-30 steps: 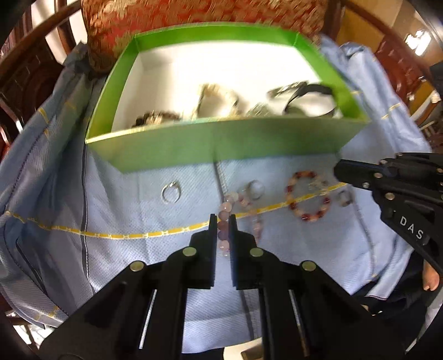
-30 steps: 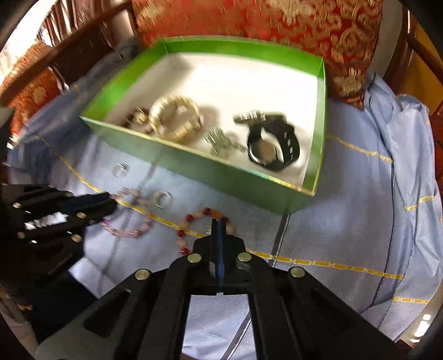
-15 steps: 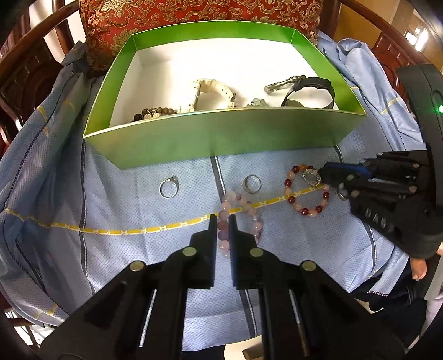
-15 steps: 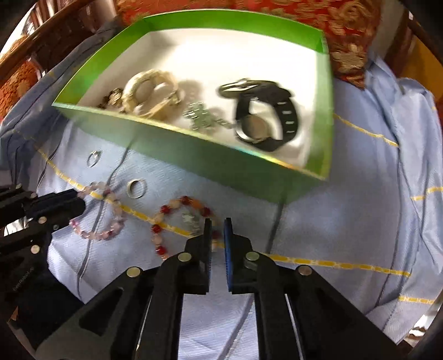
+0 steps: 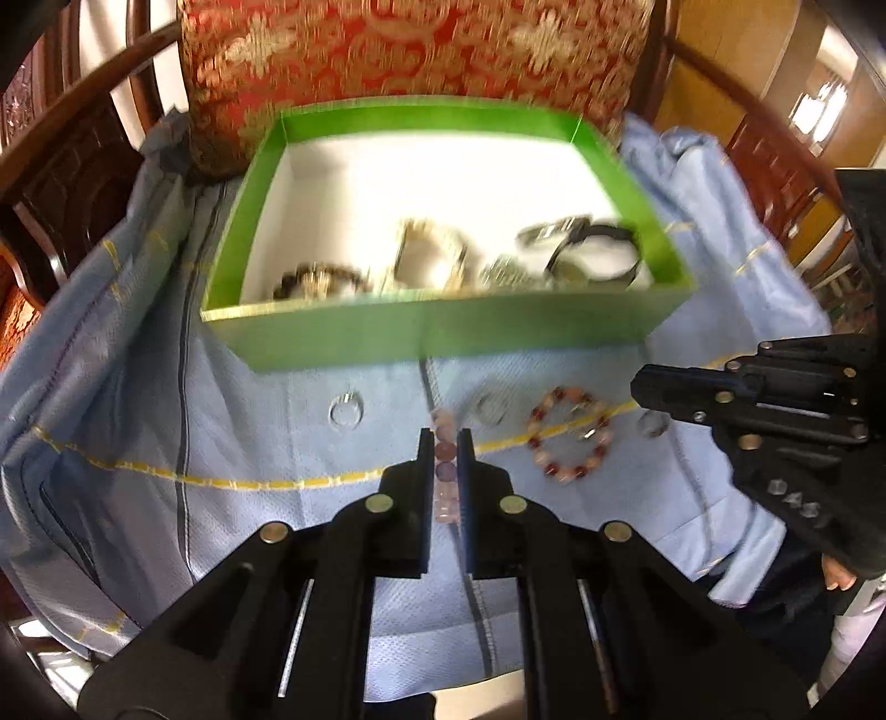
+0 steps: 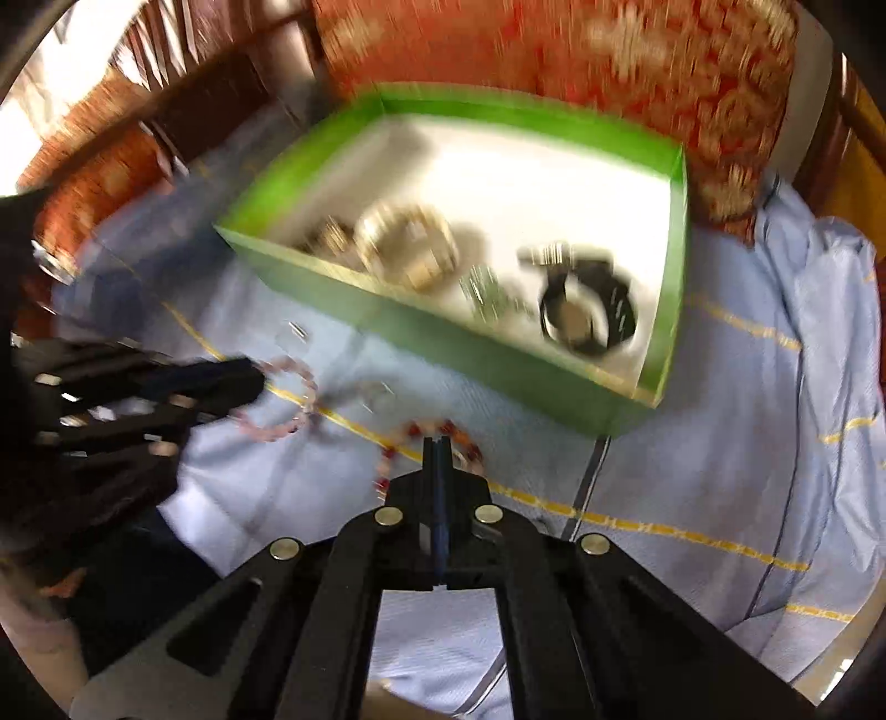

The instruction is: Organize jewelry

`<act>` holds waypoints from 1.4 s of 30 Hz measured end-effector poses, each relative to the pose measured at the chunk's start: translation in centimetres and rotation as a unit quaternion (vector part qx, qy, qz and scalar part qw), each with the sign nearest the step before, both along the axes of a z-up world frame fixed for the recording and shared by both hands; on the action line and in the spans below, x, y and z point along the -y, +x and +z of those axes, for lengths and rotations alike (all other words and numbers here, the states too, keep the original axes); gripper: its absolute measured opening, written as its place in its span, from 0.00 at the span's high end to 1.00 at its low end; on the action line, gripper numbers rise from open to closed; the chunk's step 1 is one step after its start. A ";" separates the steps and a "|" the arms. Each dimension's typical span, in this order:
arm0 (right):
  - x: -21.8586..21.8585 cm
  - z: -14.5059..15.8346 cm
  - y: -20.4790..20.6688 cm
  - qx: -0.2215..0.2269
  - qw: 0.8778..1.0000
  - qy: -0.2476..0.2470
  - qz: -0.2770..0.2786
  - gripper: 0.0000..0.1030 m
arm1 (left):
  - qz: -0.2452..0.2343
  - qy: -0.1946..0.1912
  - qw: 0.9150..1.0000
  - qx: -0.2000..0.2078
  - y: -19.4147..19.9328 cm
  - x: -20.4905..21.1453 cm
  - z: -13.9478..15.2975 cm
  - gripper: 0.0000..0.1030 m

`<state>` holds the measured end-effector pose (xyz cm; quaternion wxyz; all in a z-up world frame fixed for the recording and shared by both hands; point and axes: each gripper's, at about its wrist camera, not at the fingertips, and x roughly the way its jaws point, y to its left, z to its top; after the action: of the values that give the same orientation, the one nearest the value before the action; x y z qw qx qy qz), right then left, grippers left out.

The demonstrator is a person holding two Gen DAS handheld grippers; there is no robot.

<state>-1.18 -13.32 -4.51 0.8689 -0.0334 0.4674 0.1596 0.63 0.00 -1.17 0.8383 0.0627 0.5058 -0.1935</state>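
1. The left claw (image 5: 444, 437) is narrowed round the pink bracelet (image 5: 446, 471); beads sit in the slim gap between its fingers. I judge it has a hold, or close to one, since the strand runs straight up the slot.
2. From the right camera the same bracelet (image 6: 282, 399) lies on the blue cloth (image 6: 692, 443) at about 9 o'clock, with the left claw's tip over its near edge.
3. The right claw (image 6: 440, 443) is pressed fully together, nothing visibly between its fingers. Its tip sits at the red bracelet (image 6: 432, 443), at 6 o'clock of the box, though blur keeps me from telling whether it touches the beads.
4. In the left view the red bracelet (image 5: 570, 437) lies flat at 3 o'clock of the left claw, a ring (image 5: 490, 407) between them and another ring (image 5: 346, 410) off at 10 o'clock. A small ring (image 5: 650, 426) rests just under the right claw's tip.
5. The green box (image 5: 443, 332) stands at 12 o'clock against the red cushion (image 5: 410, 50). It already holds a watch (image 5: 587, 249), a pale bangle (image 5: 432, 255) and a dark bead bracelet (image 5: 321, 279), so it seems to be where everything goes.
6. The loose pieces lie just before the near wall, a short lift from it. That wall is the catch: a dangling strand could snag it.
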 end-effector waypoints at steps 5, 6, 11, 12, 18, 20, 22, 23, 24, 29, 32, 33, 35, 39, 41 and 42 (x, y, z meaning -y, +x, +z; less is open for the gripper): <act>0.9 1.9 0.5 0.018 0.999 0.030 -0.006 0.99 | -0.003 -0.017 1.000 0.008 0.2 0.0 0.9 0.92; 0.8 0.7 1.1 -0.006 1.000 0.022 -0.007 0.95 | -0.004 -0.013 1.000 0.007 0.1 0.1 0.7 0.92; 0.7 -5.4 3.1 -0.087 0.995 -0.026 -0.046 0.90 | -0.003 0.002 1.000 0.001 0.0 0.1 0.0 0.92; 0.7 -5.7 3.3 -0.089 0.994 -0.030 -0.049 0.90 | -0.004 0.002 1.000 0.000 0.0 0.1 -0.1 0.92; 0.1 -4.9 3.1 -0.088 0.995 -0.013 -0.044 0.89 | -0.008 0.004 1.000 -0.002 -0.1 0.1 -0.2 0.92; -0.3 -5.7 3.3 -0.090 0.993 -0.046 -0.054 0.89 | -0.006 0.008 1.000 -0.004 0.0 -0.1 -0.4 0.92; -0.5 -6.3 3.3 -0.083 0.993 -0.061 -0.057 0.85 | -0.004 0.009 1.000 -0.006 0.0 -0.2 -0.5 0.92; -0.8 -6.6 3.4 -0.092 0.992 -0.063 -0.052 0.83 | -0.003 0.008 1.000 -0.006 0.0 -0.2 -0.5 0.92; -0.9 -6.9 3.2 -0.092 0.993 -0.062 -0.049 0.78 | -0.004 0.008 1.000 -0.006 0.0 -0.2 -0.5 0.92; -3.0 -7.5 2.7 -0.071 0.994 -0.078 -0.030 0.93 | -0.008 0.010 1.000 -0.007 -0.1 0.2 -0.5 0.92; -3.7 -7.1 2.0 -0.082 0.995 -0.053 0.002 0.92 | -0.007 0.005 1.000 -0.003 -0.2 0.1 -0.3 0.92; -3.8 -6.3 1.7 -0.072 0.996 -0.053 0.007 0.92 | -0.006 0.002 1.000 -0.002 -0.2 0.0 -0.1 0.92; -3.5 -4.3 0.5 -0.047 0.998 -0.034 0.017 0.92 | -0.006 -0.006 1.000 0.004 -0.2 -0.3 0.3 0.92; -2.1 -0.1 -0.7 -0.002 0.999 0.033 0.024 0.92 | -0.006 -0.035 0.999 0.015 -0.1 -0.9 2.0 0.92; -1.0 1.8 -0.2 0.023 0.998 0.063 0.022 0.92 | -0.007 -0.049 0.998 0.030 0.3 -1.0 3.6 0.92; -0.5 2.7 0.2 0.034 0.996 0.074 0.018 0.92 | -0.005 -0.051 0.998 0.040 0.6 -1.0 4.3 0.92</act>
<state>-0.97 -12.85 -1.86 0.8813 0.0174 0.4236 0.2085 1.24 1.04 3.16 0.8589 0.0302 0.4612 -0.2205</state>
